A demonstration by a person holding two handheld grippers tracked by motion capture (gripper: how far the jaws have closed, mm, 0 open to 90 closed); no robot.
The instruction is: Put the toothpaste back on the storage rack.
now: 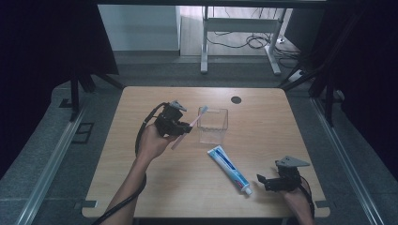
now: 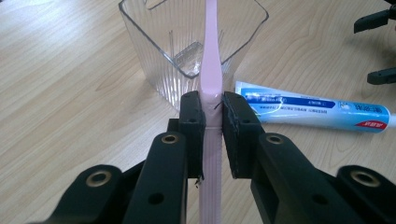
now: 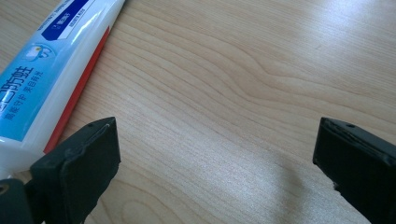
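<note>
The left gripper [image 1: 180, 125] is held above the middle of the wooden table [image 1: 141, 178], left of centre, and its jaws are closed tight on a pink toothbrush [image 1: 190, 124]. In the left gripper view the two black pads [image 2: 192, 121] press on either side of the toothbrush [image 2: 211, 70] at about the middle of its handle, with no gap between pad and handle. The toothbrush slants up and to the right in the high view, its far end reaching over the near-left rim of a clear plastic cup [image 1: 213, 126] (a square one with ribbed walls). From the left gripper view the handle runs up in front of the cup [image 2: 154, 51] and crosses its open mouth; whether the tip is already inside the cup or just above the rim I cannot tell.

The cup stands upright on the table, just right of the left gripper. A blue and white toothpaste tube [image 1: 228, 168] lies flat on the table near and right of the cup, apart from it, with its cap pointing to the near right.

The right gripper [image 1: 267, 183] sits low at the near right of the table, its jaws spread wide and holding nothing. In the right gripper view the toothpaste tube [image 3: 42, 84] lies just beside the left jaw, with bare wood between the two jaws.
</note>
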